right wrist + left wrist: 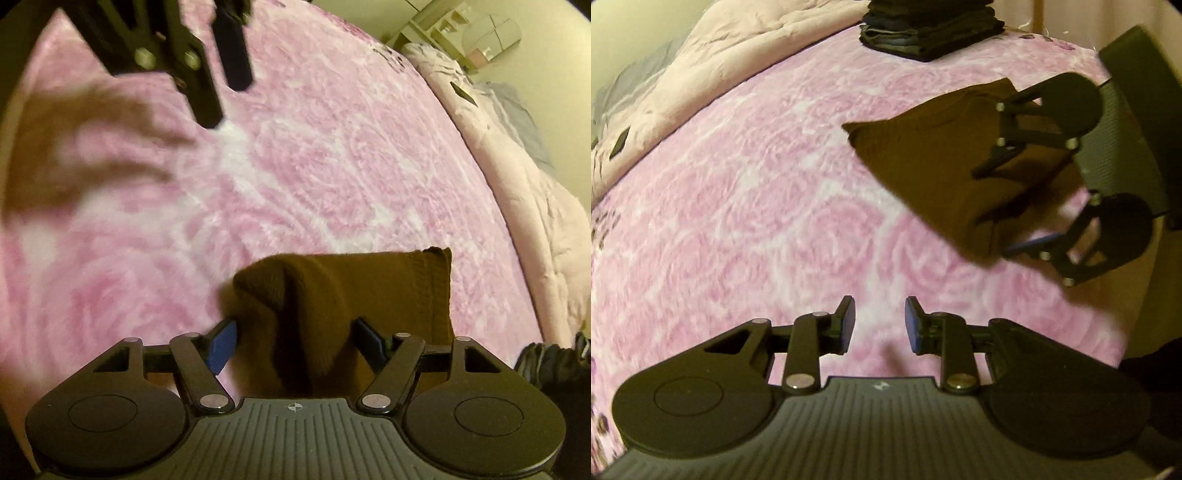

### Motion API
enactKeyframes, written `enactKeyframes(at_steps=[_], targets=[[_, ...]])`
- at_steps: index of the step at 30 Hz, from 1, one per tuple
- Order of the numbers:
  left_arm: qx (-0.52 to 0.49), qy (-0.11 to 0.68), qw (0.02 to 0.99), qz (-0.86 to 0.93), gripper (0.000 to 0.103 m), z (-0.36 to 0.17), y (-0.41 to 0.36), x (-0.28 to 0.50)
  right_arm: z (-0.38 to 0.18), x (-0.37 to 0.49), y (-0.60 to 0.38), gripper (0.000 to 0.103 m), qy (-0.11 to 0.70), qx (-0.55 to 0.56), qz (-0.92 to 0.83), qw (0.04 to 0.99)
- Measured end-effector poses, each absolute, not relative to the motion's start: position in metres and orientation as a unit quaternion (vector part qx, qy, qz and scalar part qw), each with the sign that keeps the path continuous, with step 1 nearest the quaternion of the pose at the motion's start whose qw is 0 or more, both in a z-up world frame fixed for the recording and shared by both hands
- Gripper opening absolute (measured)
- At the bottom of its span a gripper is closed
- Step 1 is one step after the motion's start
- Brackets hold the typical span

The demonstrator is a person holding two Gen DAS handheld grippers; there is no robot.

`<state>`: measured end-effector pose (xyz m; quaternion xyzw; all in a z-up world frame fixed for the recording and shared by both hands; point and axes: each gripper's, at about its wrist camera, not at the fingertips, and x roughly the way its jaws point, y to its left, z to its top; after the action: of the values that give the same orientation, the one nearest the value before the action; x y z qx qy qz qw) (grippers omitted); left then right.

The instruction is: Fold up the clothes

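Observation:
A folded brown knit garment hangs above the pink patterned blanket, casting a shadow on it. My right gripper is clamped across its thick folded end. In the right wrist view the same garment fills the gap between the right gripper's blue pads and sticks out forward. My left gripper hovers low over bare blanket, open, with nothing between its fingers. It sits to the left of the garment, apart from it. One of its fingers shows at the top of the right wrist view.
A stack of dark folded clothes stands at the far edge of the bed, also seen as dark fabric at lower right. A pale pink comforter lies bunched along one side. A shelf unit stands beyond.

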<state>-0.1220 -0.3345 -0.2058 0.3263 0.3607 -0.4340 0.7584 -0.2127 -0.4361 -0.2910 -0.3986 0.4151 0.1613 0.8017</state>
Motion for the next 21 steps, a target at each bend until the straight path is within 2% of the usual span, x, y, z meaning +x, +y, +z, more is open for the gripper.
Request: enactKeyframes(at_steps=[1, 3, 4, 7, 10, 13, 17, 21], targets=[[0.322, 0.362, 0.759, -0.435, 0.024, -0.206, -0.329, -0.122, -0.292, -0.211, -0.435, 0.057, 0.416, -0.398, 0.154, 0.803], [0.314, 0.363, 0.760, -0.437, 0.027, -0.206, -0.320, -0.121, -0.291, -0.206, -0.434, 0.046, 0.427, -0.393, 0.144, 0.802], [0.311, 0.363, 0.761, -0.439, 0.027, -0.207, -0.316, -0.121, -0.288, -0.203, -0.432, 0.036, 0.432, -0.385, 0.139, 0.804], [0.301, 0.362, 0.763, -0.444, 0.027, -0.207, -0.306, -0.117, -0.276, -0.192, -0.431, 0.024, 0.447, -0.350, 0.119, 0.814], [0.287, 0.352, 0.772, -0.446, 0.027, -0.202, -0.298, -0.107, -0.249, -0.182, -0.425, 0.021, 0.441, -0.311, 0.097, 0.836], [0.278, 0.336, 0.784, -0.441, 0.028, -0.194, -0.288, -0.097, -0.204, -0.161, -0.424, 0.021, 0.424, -0.213, 0.064, 0.878], [0.273, 0.310, 0.809, -0.418, 0.028, -0.175, -0.272, -0.077, -0.130, -0.134, -0.451, 0.021, 0.369, 0.010, 0.001, 0.930], [0.272, 0.287, 0.828, -0.397, 0.029, -0.147, -0.260, -0.058, -0.078, -0.149, -0.514, 0.021, 0.264, 0.247, -0.042, 0.931]])
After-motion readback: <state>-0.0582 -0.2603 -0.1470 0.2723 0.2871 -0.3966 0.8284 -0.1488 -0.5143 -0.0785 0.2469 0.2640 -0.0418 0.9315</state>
